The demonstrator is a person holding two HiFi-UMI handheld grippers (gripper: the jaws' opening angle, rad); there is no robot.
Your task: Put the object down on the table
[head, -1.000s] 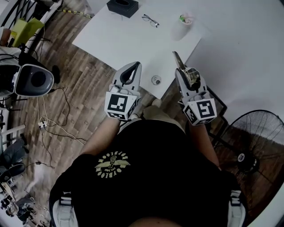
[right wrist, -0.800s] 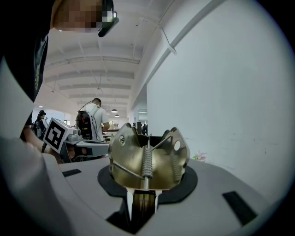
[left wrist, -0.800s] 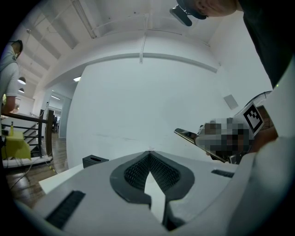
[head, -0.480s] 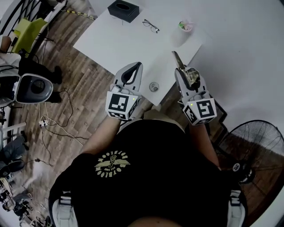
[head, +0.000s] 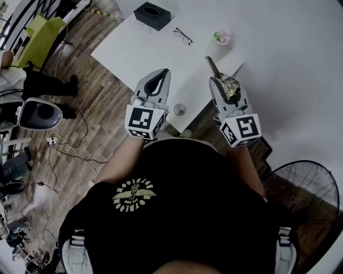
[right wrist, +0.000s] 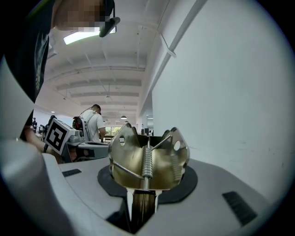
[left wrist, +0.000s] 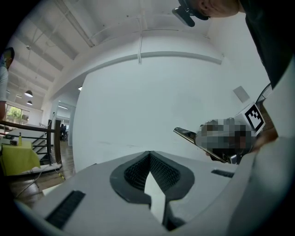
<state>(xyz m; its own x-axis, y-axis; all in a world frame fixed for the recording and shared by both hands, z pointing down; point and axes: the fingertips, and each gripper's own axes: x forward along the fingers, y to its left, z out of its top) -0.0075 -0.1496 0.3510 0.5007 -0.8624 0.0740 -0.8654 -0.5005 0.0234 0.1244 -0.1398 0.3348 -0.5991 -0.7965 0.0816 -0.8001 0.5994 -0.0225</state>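
Note:
A brass-coloured metal spring clip (right wrist: 148, 161) stands upright between the jaws of my right gripper (right wrist: 143, 203), which is shut on its lower end. In the head view the clip (head: 230, 87) pokes forward from the right gripper (head: 217, 80), held in the air over the near corner of the white table (head: 161, 53). My left gripper (head: 162, 73) hovers beside it above the table's near edge, shut with nothing in it. In the left gripper view its pads (left wrist: 161, 173) meet at the tip, and the clip (left wrist: 193, 138) shows at the right.
On the table lie a black box (head: 152, 15), a pair of glasses (head: 183, 36), a cup (head: 221, 38) and a small round object (head: 179, 109) near the front edge. A fan (head: 303, 187) stands on the floor at the right, a white round device (head: 37, 113) at the left.
Both grippers have drifted slightly up in the head view and the table has slid nearer. The clip stays held in the right gripper.

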